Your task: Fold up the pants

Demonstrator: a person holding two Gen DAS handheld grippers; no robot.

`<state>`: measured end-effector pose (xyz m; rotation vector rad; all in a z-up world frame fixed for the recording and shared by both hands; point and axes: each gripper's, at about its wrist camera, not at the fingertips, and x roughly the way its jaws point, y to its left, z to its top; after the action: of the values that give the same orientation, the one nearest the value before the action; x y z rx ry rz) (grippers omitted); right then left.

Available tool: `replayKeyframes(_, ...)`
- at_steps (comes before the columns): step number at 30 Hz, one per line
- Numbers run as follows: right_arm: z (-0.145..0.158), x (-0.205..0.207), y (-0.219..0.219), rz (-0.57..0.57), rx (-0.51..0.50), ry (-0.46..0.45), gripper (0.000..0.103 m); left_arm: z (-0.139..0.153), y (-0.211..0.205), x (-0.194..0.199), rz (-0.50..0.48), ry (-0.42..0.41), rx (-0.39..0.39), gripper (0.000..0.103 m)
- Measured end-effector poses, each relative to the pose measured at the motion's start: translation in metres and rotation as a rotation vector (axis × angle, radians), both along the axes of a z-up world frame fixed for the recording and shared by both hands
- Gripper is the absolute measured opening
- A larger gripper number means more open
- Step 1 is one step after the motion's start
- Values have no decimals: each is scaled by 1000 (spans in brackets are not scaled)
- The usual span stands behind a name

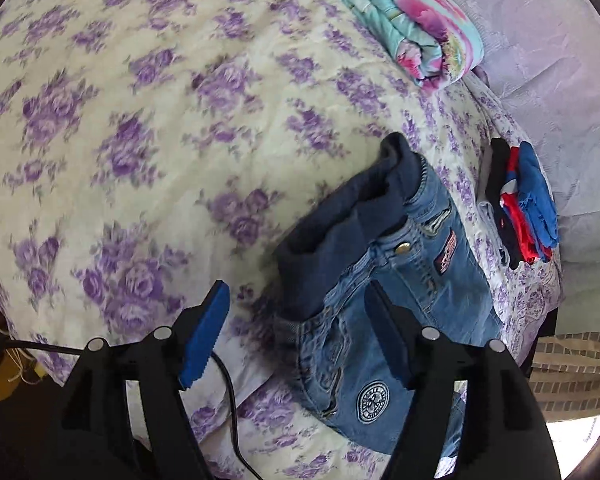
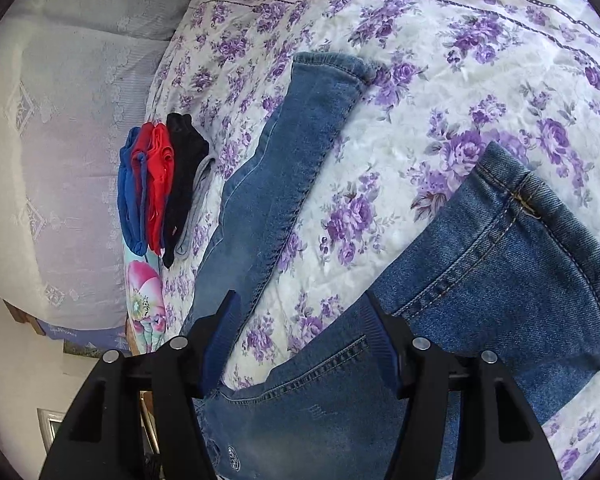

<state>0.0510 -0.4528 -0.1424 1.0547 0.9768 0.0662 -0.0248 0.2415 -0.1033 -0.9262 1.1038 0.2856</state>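
The jeans (image 2: 284, 184) lie spread on the bed (image 1: 140, 120), on its purple-flowered cover, with the two legs splayed apart in a V: one leg runs up toward a small stack of folded clothes (image 2: 156, 188), the other (image 2: 500, 264) flares out to the right. In the left wrist view the waist end, with its dark ribbed band and metal button, sits near the bed's edge.

The left tongs (image 1: 296, 340) stand wide with nothing pressed between the blue pads; the denim lies below them, not gripped. The right tongs (image 2: 300, 344) are likewise wide and empty, hovering above the crotch and back pocket.

The likely next step is bringing one leg over the other, and here the trouble could start. Thick denim is stiff and heavy (the lined waistband more so), so a shallow pinch on a single layer may slip, or drag the whole garment instead of folding it. The waist lies close to the bed's edge, so a pull that way could slide it off. A swung leg could also knock the folded stack just beside it.
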Motion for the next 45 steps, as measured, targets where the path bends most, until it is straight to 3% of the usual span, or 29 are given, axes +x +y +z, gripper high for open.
replayKeyframes(3,3,2,8,36,-3,7,62,-20,-10,3,0,17,-29,67)
replayKeyframes(8,23,-15,9,53,-41,-22,62,-34,-17,24,-23,21,10,67)
replayKeyframes(10,29,-32,1,28,-55,-26,62,-36,-16,28,-25,26,24,51)
replayKeyframes(11,30,-43,-5,11,-60,-22,62,-37,-14,29,-27,28,25,48)
replayKeyframes(13,28,-70,-19,-41,-63,-5,62,-41,-8,29,-30,19,-6,32)
replayKeyframes(17,6,-131,-46,-176,-32,63,62,-46,-2,31,-38,17,-61,27)
replayKeyframes(20,-21,-159,-56,-266,56,84,63,-46,-1,32,-38,25,-74,27)
replayKeyframes(25,-44,-148,-56,-317,127,32,64,-45,2,28,-11,10,-144,21)
replayKeyframes(27,-45,-138,-53,-320,123,7,57,-42,2,26,-4,-3,-162,19)
replayKeyframes(29,-43,-127,-50,-287,115,-28,21,-38,1,23,1,-21,-167,17)
replayKeyframes(31,-35,-122,-52,-284,93,-49,7,-33,-1,18,14,-36,-177,16)
replayKeyframes(34,0,-119,-58,-239,28,-114,6,-19,-5,7,26,-66,-200,15)
replayKeyframes(37,20,-123,-73,-209,-18,-103,6,-13,-11,-13,25,-70,-218,14)
replayKeyframes(39,9,-128,-84,-201,-45,-35,6,-24,-14,-25,36,-41,-226,14)
replayKeyframes(42,-39,-133,-91,-189,5,123,8,-56,-10,-34,98,14,-261,15)
replayKeyframes(44,-47,-146,-95,-247,105,114,14,-58,-8,-35,112,7,-280,19)
replayKeyframes(45,-41,-148,-97,-258,105,119,17,-52,-7,-35,107,9,-266,23)
